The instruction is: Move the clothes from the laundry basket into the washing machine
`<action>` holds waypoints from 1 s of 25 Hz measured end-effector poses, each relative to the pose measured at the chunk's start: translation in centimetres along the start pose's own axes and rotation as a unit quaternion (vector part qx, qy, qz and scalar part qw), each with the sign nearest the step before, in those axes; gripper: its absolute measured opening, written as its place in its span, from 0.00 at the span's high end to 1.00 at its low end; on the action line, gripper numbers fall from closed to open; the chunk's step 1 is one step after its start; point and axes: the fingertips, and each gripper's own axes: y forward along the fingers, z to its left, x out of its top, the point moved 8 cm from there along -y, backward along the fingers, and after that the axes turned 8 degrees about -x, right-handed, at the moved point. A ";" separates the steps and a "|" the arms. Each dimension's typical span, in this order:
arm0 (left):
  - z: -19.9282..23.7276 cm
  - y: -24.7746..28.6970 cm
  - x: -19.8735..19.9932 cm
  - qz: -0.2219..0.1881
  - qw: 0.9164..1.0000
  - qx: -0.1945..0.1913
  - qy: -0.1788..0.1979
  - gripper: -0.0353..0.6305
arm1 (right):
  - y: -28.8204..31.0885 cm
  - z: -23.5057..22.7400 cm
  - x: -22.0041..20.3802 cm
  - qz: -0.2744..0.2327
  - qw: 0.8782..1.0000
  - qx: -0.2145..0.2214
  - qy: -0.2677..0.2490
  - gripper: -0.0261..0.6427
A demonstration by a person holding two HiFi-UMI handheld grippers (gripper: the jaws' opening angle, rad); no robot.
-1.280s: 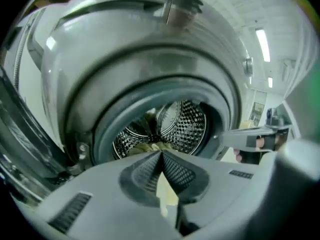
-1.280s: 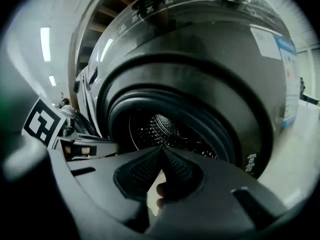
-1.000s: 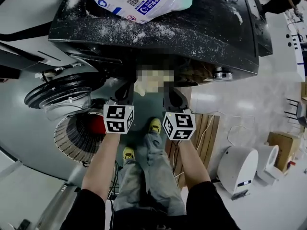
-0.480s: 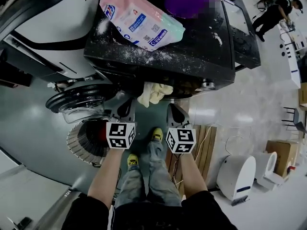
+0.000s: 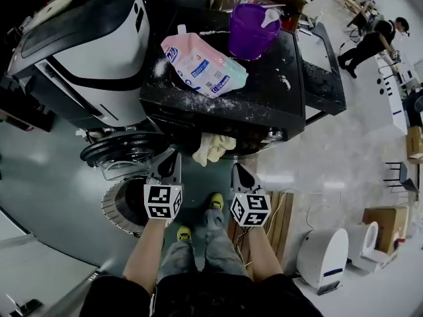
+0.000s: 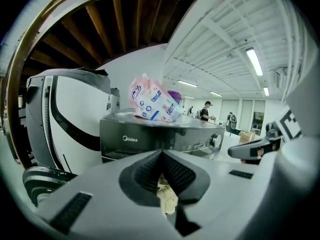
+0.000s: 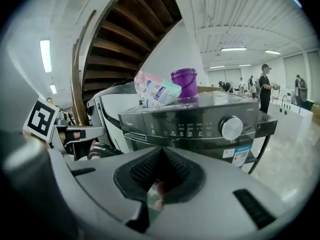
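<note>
We judge the job only partly done. The washing machine (image 5: 291, 104) stands with its round door (image 5: 122, 152) swung open to the left, and the laundry basket (image 5: 117, 207) sits on the floor below that door, mostly hidden behind our left hand, so we cannot tell whether any clothes remain in it. One pale yellow cloth (image 5: 213, 148) has reached the machine but hangs out over the lower lip of the drum mouth, not fully inside. By our reading it needs pushing in, and the basket needs checking, before the task is finished. The left gripper (image 6: 161, 156) has its ribbed pads pressed together. The yellow cloth shows in the gap under them, but from the head view it hangs just beside the tips and between the two tools, so we take it as not pinched. The right gripper (image 7: 161, 154) is likewise closed tight, with no garment in it. Both point toward the machine front, on either side of the cloth.
</note>
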 end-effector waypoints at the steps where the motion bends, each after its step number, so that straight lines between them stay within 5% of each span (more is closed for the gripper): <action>1: -0.1 -0.5 0.6 -0.002 1.000 0.000 0.006 0.93 | -0.2 0.3 0.6 -0.004 1.000 0.000 0.001 0.96; 8: -0.5 -3.6 4.1 -0.012 0.999 -0.015 0.049 0.93 | -2.3 1.2 4.6 -0.033 0.999 -0.003 -0.010 0.96; 25: 1.5 -11.1 11.9 -0.058 0.996 0.032 0.064 0.93 | -7.8 1.6 11.4 -0.073 0.997 -0.006 -0.015 0.96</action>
